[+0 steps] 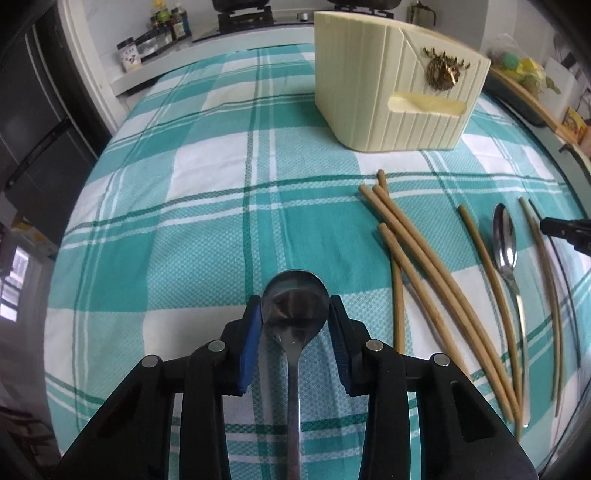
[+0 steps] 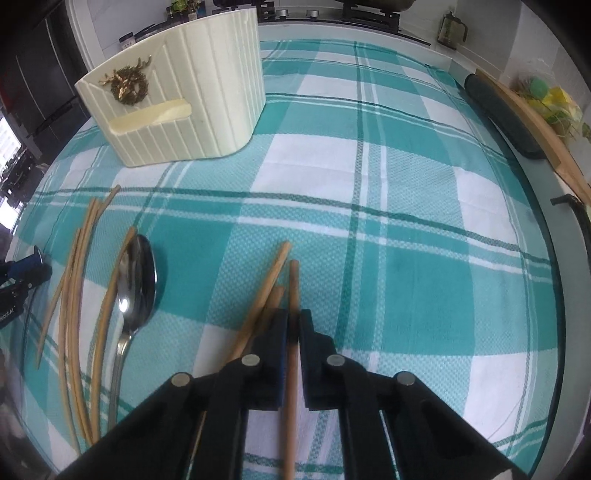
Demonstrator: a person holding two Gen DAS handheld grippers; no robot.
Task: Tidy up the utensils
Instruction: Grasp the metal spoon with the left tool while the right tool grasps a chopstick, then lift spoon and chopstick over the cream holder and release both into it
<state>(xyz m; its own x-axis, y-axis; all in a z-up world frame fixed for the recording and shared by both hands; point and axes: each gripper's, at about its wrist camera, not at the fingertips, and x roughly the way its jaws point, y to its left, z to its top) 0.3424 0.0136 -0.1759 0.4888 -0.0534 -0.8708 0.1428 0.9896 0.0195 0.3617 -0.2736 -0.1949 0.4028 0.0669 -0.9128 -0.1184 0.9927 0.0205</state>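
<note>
My left gripper (image 1: 295, 306) is shut on the bowl of a steel spoon (image 1: 295, 291), whose handle runs back under the camera. My right gripper (image 2: 293, 315) is shut on one wooden chopstick (image 2: 293, 280), and two more chopsticks (image 2: 271, 280) lie just left of it. A cream ribbed utensil holder (image 1: 391, 92) (image 2: 184, 92) with a gold wreath stands at the far side of the cloth. Several loose chopsticks (image 1: 424, 258) (image 2: 77, 295) and a second spoon (image 1: 506, 240) (image 2: 138, 280) lie on the cloth between the two grippers.
A teal and white checked cloth (image 1: 207, 206) covers the round table. Behind it are a stove (image 1: 243, 18) and spice bottles (image 1: 170, 26). A wooden board (image 2: 535, 125) and a dark roll (image 2: 502, 118) lie along the right edge.
</note>
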